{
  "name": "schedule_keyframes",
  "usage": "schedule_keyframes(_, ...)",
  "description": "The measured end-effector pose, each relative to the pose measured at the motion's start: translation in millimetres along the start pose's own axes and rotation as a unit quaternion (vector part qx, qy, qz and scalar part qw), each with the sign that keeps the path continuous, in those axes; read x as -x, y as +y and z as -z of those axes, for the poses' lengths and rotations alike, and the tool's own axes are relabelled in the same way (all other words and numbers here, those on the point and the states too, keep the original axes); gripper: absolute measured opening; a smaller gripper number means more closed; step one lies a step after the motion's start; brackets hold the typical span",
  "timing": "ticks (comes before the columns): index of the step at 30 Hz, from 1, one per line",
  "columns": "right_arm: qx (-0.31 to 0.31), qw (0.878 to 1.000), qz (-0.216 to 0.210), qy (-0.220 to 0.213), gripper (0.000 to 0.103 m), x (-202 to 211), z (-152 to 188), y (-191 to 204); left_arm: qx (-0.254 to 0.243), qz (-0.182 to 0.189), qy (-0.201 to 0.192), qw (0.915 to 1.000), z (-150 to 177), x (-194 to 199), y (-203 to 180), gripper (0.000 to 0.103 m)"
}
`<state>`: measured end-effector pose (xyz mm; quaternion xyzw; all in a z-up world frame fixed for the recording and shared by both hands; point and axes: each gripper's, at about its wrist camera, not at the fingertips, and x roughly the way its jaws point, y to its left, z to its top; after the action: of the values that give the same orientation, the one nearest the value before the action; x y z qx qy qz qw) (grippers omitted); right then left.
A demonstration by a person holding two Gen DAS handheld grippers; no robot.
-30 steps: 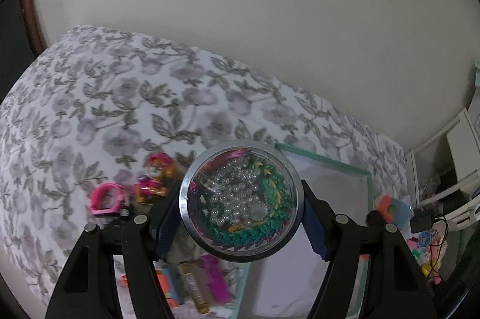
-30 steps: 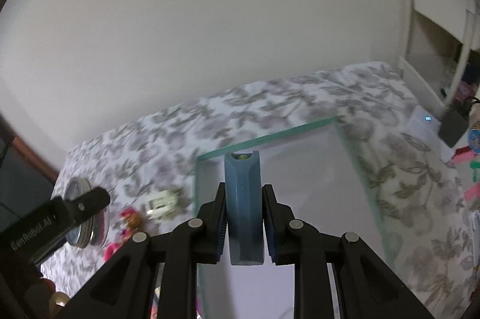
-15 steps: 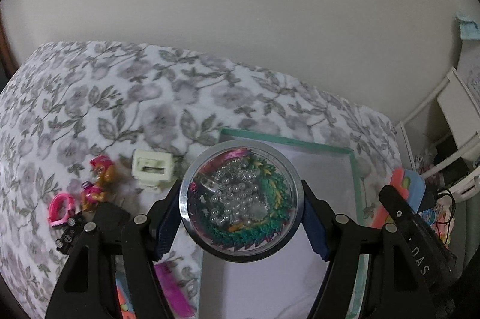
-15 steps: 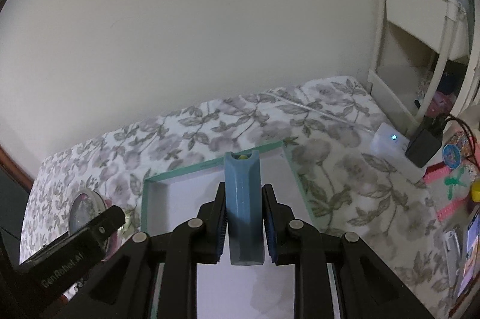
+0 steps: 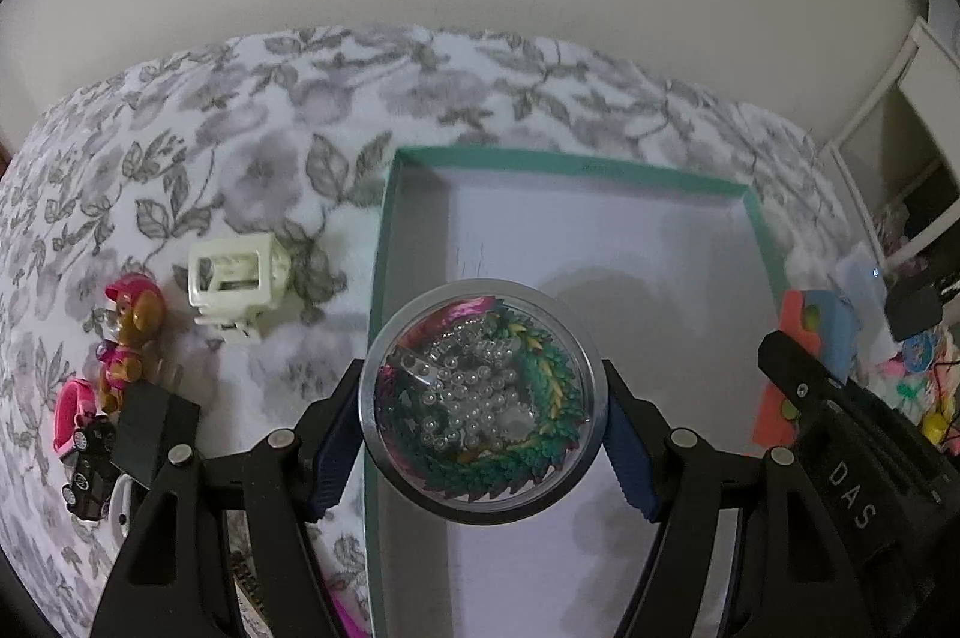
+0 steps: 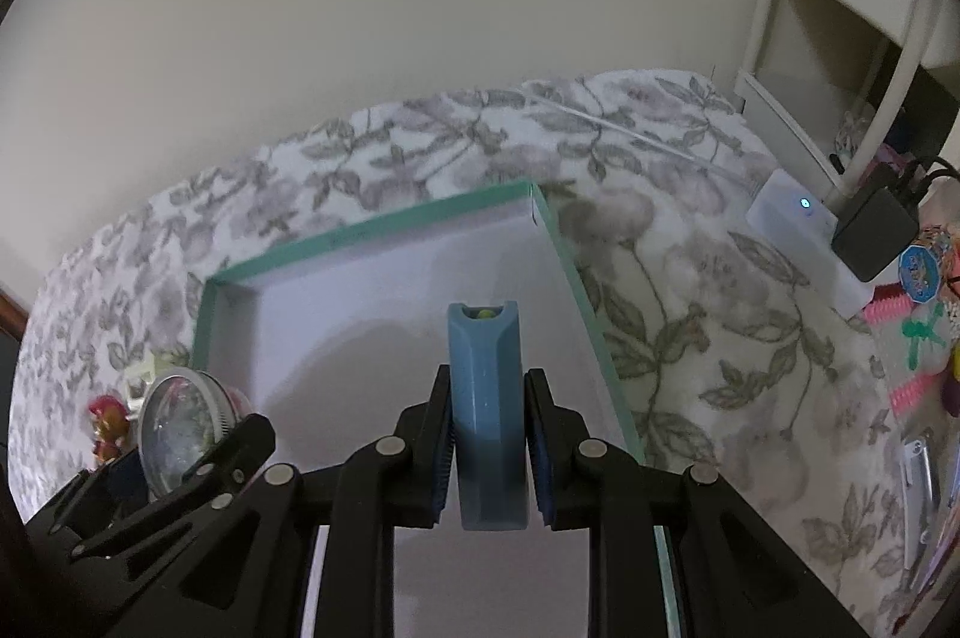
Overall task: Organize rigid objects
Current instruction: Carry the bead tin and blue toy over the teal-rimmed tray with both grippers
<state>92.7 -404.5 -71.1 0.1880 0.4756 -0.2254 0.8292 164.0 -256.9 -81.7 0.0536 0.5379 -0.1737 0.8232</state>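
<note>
My left gripper (image 5: 480, 416) is shut on a round clear-lidded tin (image 5: 480, 401) full of pearly beads and coloured trinkets, held above the left part of a shallow teal-rimmed box (image 5: 570, 164) with a white floor. My right gripper (image 6: 487, 449) is shut on a flat blue block (image 6: 485, 398), edge-on, hovering over the same box (image 6: 372, 230) near its right rim. In the left wrist view that block (image 5: 810, 332) shows an orange face at the right. The tin (image 6: 180, 434) and left gripper appear at lower left of the right wrist view.
On the flowered bedspread left of the box lie a cream toy cage (image 5: 234, 278), a pup figure (image 5: 129, 332), a pink ring (image 5: 69, 413) and a small black car (image 5: 90, 470). At the right stand a white shelf unit (image 6: 852, 38), a white device (image 6: 792, 212), a black charger (image 6: 876, 230) and colourful trinkets.
Both grippers have sunk toward the box and drifted over it; the box now fills more of both views. Tin and blue block stay gripped.
</note>
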Motion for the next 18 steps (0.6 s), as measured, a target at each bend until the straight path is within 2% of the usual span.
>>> schedule_keyframes(18,0.007,0.999,0.007,0.053,0.023,-33.9,18.5,1.3,-0.020,0.000,0.005,0.9998,9.5,-17.7,-2.7,0.073)
